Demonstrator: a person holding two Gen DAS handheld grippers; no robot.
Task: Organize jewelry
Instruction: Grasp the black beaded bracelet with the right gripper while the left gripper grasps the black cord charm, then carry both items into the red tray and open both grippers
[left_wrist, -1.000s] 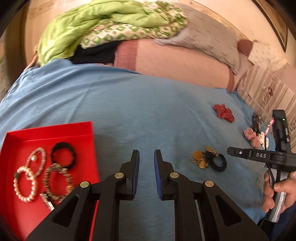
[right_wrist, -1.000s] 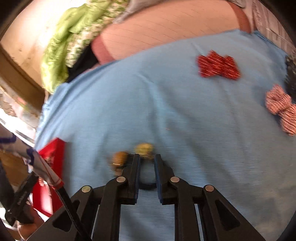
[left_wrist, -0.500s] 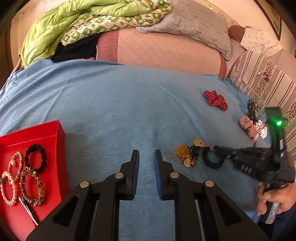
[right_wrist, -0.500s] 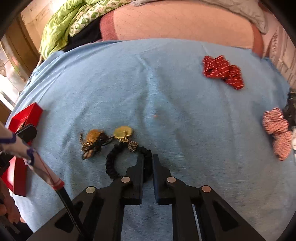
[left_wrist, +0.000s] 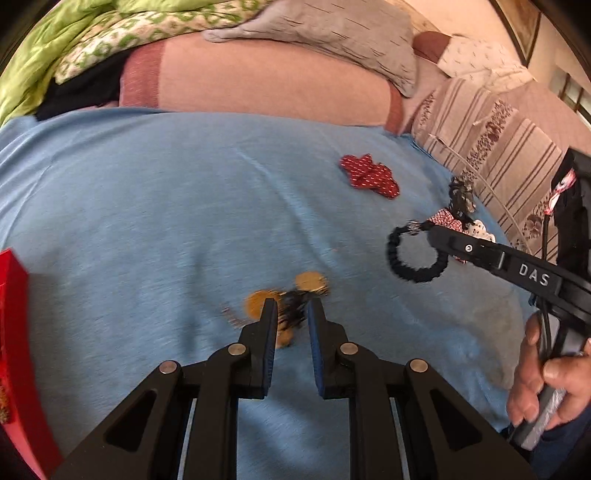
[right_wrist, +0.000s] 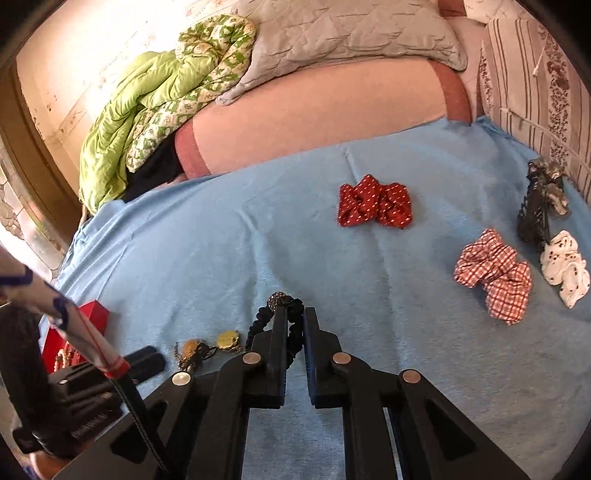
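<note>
Two grippers working | right gripper is now lifting black braided bracelet off blue blanket | left gripper, narrowly open, is closing around gold coin jewelry | red tray waiting far left

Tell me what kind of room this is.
Most likely a bedroom: the work surface is a bed under a blue sheet, with a grey pillow and a bunched green quilt at its head.

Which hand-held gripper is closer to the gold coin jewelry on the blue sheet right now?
Left. The left hand-held gripper has its open fingers straddling the gold coin jewelry. The right hand-held gripper is off to the side, lifted clear and clamping the black bracelet.
</note>
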